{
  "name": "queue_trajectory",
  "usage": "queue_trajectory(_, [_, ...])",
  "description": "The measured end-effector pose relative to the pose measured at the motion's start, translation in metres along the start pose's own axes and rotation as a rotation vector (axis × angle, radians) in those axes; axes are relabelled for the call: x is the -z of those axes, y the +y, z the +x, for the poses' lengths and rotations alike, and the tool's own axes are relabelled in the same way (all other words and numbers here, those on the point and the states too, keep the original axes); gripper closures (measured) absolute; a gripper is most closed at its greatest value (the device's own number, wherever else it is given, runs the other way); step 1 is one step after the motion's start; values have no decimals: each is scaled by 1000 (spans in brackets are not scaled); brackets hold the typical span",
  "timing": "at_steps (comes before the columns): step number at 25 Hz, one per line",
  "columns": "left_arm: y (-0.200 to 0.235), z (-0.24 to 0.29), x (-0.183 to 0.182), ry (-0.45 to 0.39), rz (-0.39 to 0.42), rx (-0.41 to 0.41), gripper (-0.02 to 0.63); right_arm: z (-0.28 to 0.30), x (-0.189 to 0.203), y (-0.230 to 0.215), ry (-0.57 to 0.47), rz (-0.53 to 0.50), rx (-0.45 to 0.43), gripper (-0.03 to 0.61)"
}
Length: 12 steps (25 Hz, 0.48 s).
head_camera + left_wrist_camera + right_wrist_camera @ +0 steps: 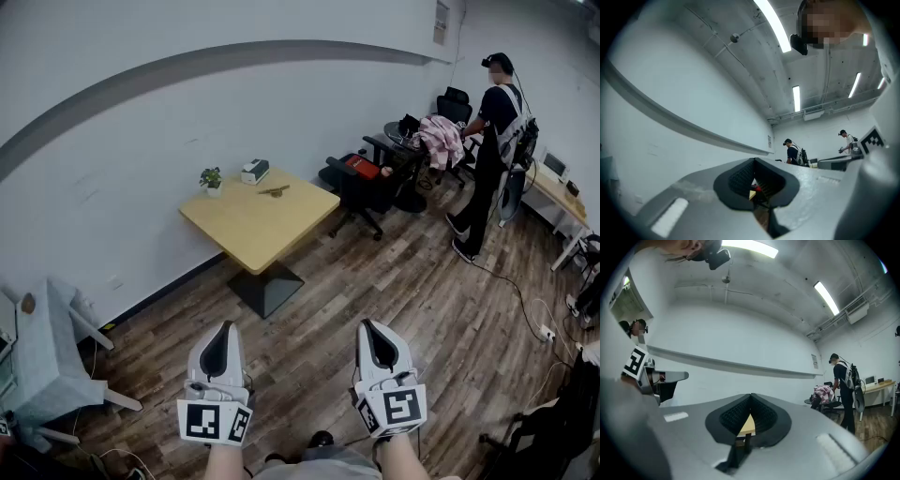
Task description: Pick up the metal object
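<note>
- The step in hand looks like the approach, barely begun: the left gripper and right gripper hang low over the wood floor, well apart from the bench.
- Both pairs of jaws are pressed together, with nothing between them.
- The metal object lies flat near the bench's far edge, just beside a white box. A plant stands by the far left corner.
- It is too small from here to make out its shape.
- Next, I'd judge, comes walking up to the bench, spreading one gripper's jaws and bringing them low over the object.
</note>
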State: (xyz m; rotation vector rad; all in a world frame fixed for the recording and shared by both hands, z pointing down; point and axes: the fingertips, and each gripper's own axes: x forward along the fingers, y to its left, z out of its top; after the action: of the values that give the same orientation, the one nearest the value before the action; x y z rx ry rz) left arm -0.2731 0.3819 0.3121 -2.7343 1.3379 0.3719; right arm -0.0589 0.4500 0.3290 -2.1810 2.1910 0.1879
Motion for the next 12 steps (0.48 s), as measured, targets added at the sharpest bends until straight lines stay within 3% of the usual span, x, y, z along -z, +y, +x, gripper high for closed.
queue_trajectory(12, [-19, 9, -4, -17, 11, -6, 609, 1, -1, -16, -13, 7, -19, 577])
